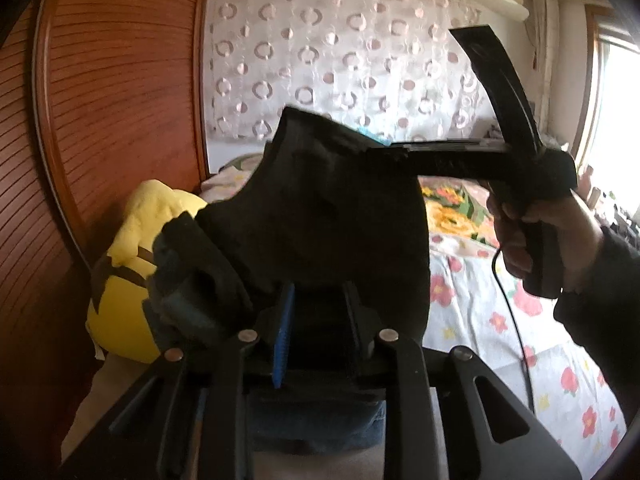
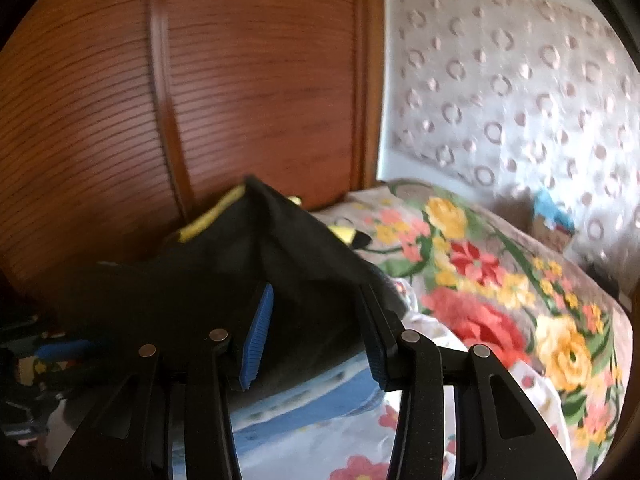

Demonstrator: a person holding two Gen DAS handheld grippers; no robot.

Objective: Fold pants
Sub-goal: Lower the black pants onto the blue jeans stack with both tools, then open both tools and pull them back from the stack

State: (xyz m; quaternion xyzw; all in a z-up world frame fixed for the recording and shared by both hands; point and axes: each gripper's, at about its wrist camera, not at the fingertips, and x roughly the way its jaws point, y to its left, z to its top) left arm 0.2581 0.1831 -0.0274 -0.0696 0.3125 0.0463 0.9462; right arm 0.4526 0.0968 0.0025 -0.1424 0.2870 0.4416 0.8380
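We saw the bed with its flowered white sheet (image 1: pixel 500 320) and a bright floral quilt (image 2: pixel 500 280) lying toward its head, the ribbed red-brown wooden wardrobe door (image 1: pixel 120 100) standing along its left edge. The black fabric pants (image 1: pixel 340 220) hung in the air above the bed, stretched between our two tools, their top edge running roughly left to right. The left gripper (image 1: pixel 320 320) had its blue-padded jaws closed to a narrow gap on the near end of the cloth. The right gripper (image 2: pixel 316 332) likewise pinched dark cloth between its pads; in the left view it reached in from the right, gripping the far end. A yellow plush toy (image 1: pixel 128 280) sat at the left edge. We judged the open sheet below and to the right offered room to lay the pants down.
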